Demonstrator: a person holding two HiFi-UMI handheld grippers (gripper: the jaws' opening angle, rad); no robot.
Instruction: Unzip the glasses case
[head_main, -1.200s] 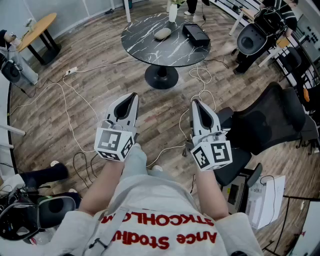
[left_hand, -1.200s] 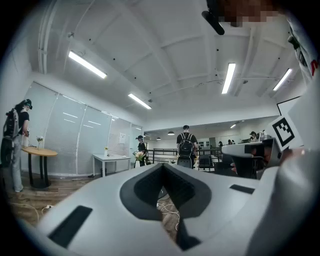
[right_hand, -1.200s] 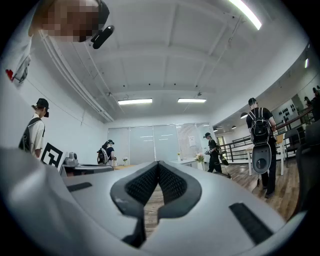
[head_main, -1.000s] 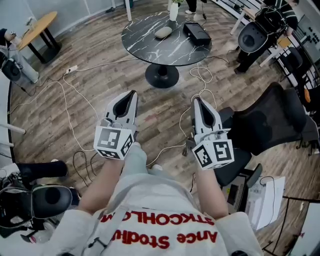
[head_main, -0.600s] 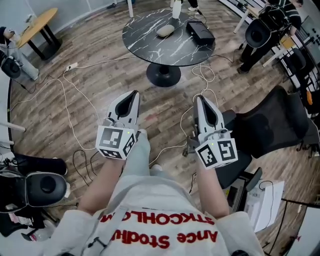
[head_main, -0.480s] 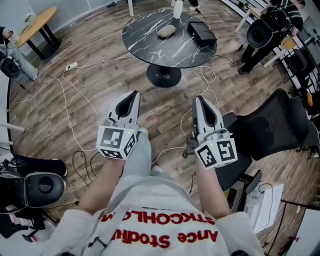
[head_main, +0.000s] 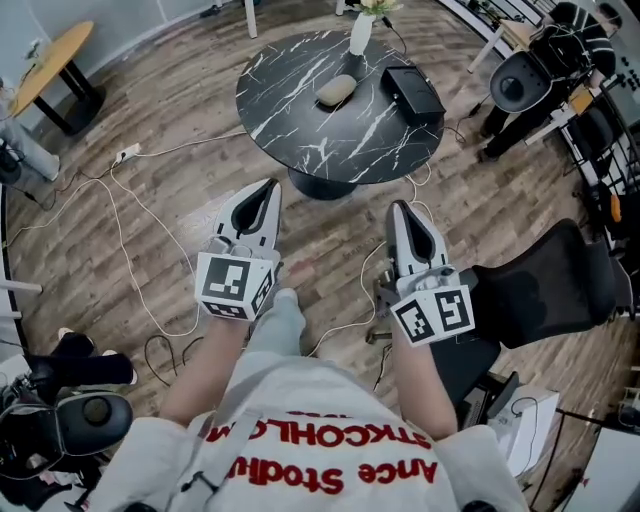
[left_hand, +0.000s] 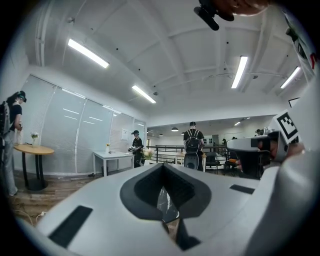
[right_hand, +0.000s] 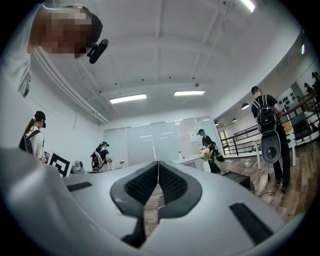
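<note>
The glasses case (head_main: 337, 88), a beige oval pouch, lies on the round black marble table (head_main: 300, 110) at the top centre of the head view. A black box (head_main: 413, 90) and a white vase (head_main: 361, 32) stand on the same table. My left gripper (head_main: 268, 187) (left_hand: 162, 165) is held level in front of me, short of the table's near edge, shut with nothing in it. My right gripper (head_main: 396, 206) (right_hand: 158, 163) is beside it, also shut and empty. Neither touches the case.
A black office chair (head_main: 545, 285) stands close on the right. Loose cables (head_main: 125, 250) run over the wooden floor on the left and under the table. A small yellow table (head_main: 48, 68) is far left, more chairs (head_main: 520, 78) far right, and gear (head_main: 70, 425) at lower left.
Both grippers have travelled forward together toward the marble table, which now sits nearer and larger in the head view. Their jaws stayed shut.
</note>
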